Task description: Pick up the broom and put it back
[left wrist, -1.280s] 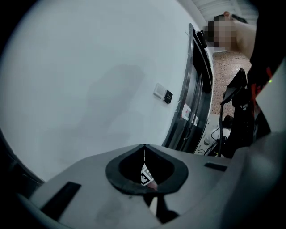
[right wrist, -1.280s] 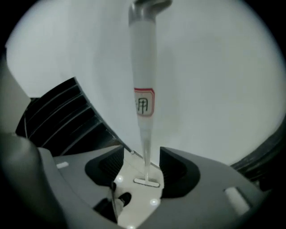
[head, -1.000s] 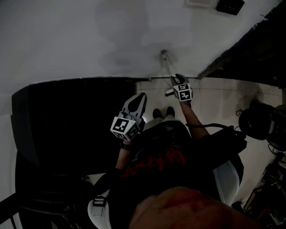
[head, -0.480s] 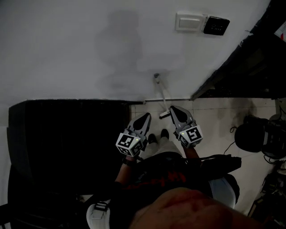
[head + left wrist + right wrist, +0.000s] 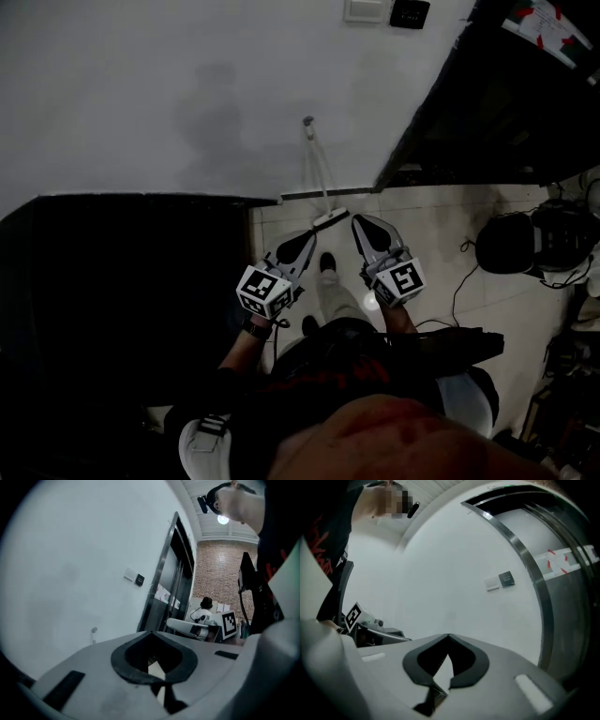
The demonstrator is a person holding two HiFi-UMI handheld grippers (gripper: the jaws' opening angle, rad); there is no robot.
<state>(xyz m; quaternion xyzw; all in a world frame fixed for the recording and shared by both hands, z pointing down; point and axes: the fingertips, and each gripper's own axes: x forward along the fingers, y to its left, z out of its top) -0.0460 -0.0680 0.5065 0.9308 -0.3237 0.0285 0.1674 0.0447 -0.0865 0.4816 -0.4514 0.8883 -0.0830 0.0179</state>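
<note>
Since 1 second ago the right gripper (image 5: 360, 223) has let go of the broom (image 5: 319, 178), which leans against the white wall (image 5: 141, 94), and it and the left gripper (image 5: 305, 237) both sit closed and empty.

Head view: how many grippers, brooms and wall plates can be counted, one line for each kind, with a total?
Grippers: 2, the left gripper and the right gripper
Brooms: 1, the broom
Wall plates: 2, the white wall plate and the black wall plate
Total: 5
</note>
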